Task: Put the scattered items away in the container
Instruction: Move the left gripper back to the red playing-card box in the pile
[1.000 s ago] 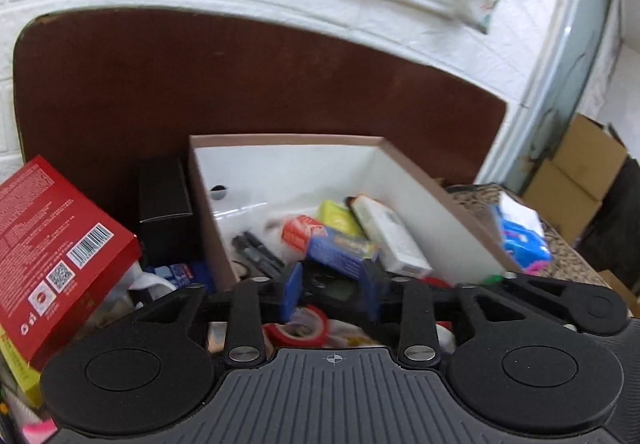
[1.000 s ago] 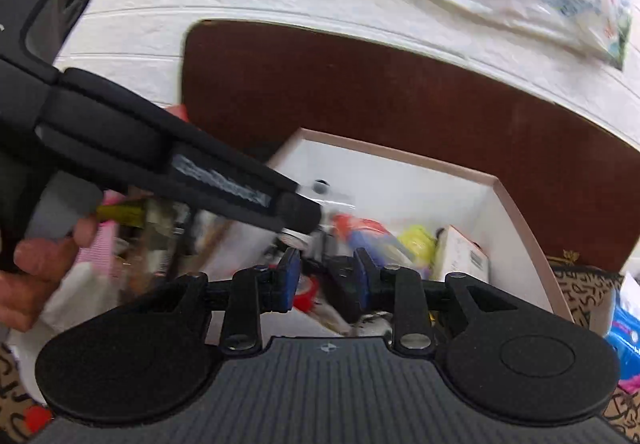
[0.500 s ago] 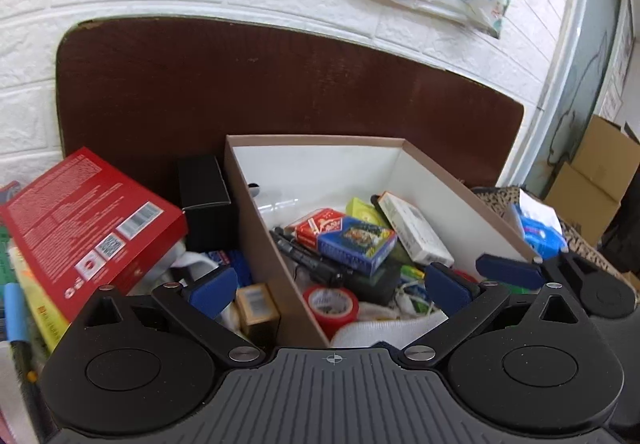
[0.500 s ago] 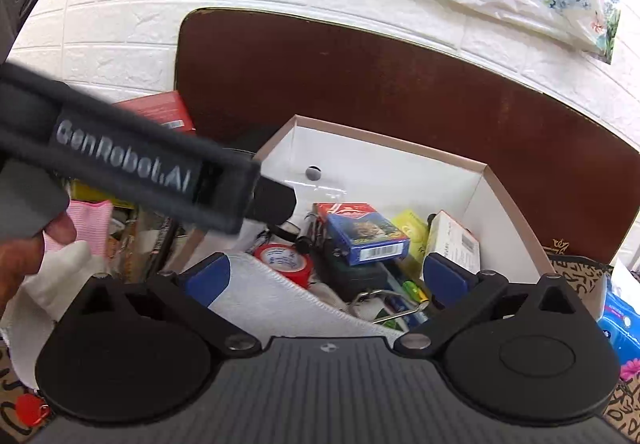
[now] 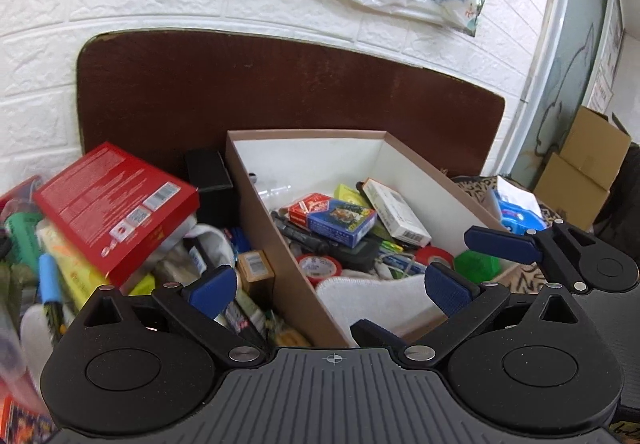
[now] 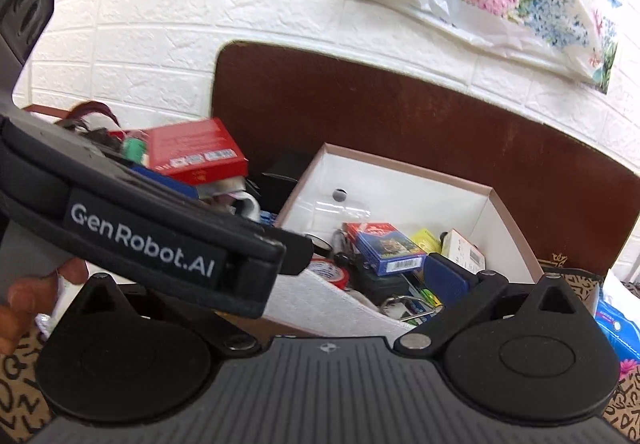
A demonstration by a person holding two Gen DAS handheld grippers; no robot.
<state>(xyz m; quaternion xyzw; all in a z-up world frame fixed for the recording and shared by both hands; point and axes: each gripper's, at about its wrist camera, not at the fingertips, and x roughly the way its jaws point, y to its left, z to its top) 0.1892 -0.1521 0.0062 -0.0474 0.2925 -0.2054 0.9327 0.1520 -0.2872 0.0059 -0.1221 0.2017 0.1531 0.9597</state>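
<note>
A brown cardboard box [image 5: 276,228] with white inner walls [image 6: 400,187] holds a blue card pack [image 5: 340,222] [image 6: 388,250], a white carton [image 5: 394,211], red tape rolls [image 5: 320,266], pens and a white cloth [image 5: 368,296] [image 6: 320,300]. My left gripper [image 5: 330,290] is open and empty, straddling the box's near left wall. My right gripper [image 6: 360,276] is open and empty in front of the box; its left finger is hidden behind the left gripper's body [image 6: 152,240]. A right fingertip [image 5: 500,242] shows in the left wrist view.
Left of the box lies a heap with a red box [image 5: 116,203] [image 6: 192,151], a black box [image 5: 208,171], markers and packets. A dark brown board [image 5: 280,91] leans on the white brick wall. Blue tissue packs [image 5: 516,215] and cardboard cartons [image 5: 580,171] sit to the right.
Both grippers opened from shut and pulled back from the box. The blue card pack and the white cloth now lie in the box.
</note>
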